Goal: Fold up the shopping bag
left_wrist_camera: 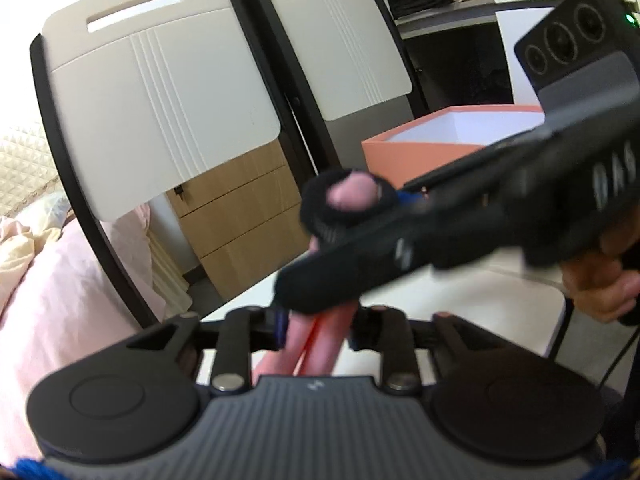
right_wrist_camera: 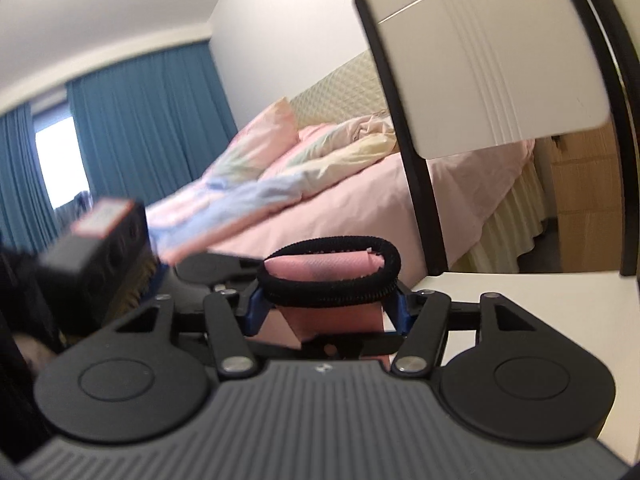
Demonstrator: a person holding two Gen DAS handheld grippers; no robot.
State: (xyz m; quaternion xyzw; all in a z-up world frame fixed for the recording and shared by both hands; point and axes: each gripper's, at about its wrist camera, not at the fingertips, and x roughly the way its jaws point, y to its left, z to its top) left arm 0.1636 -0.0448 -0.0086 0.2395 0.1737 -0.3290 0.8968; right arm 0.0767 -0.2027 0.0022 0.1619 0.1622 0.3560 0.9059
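Note:
The shopping bag (right_wrist_camera: pixel 320 268) is a pink rolled bundle with a black elastic band (right_wrist_camera: pixel 332 292) around its upper end. My right gripper (right_wrist_camera: pixel 328 312) is shut on it, its blue pads pressing both sides just under the band. In the left wrist view the right gripper (left_wrist_camera: pixel 340 236) crosses from the right, and the banded bag end (left_wrist_camera: pixel 352 194) pokes up past its fingers. The bundle's lower part (left_wrist_camera: pixel 316 344), with a red line along it, hangs down between the fingers of my left gripper (left_wrist_camera: pixel 318 330). The left jaws stand apart, close beside it.
A white table (left_wrist_camera: pixel 460 300) lies under both tools, with an open orange box (left_wrist_camera: pixel 400 152) behind. Two white folding chairs (left_wrist_camera: pixel 160 92) stand at the table's far edge. A bed (right_wrist_camera: pixel 340 208) with pink bedding lies beyond. A hand (left_wrist_camera: pixel 600 288) holds the right tool.

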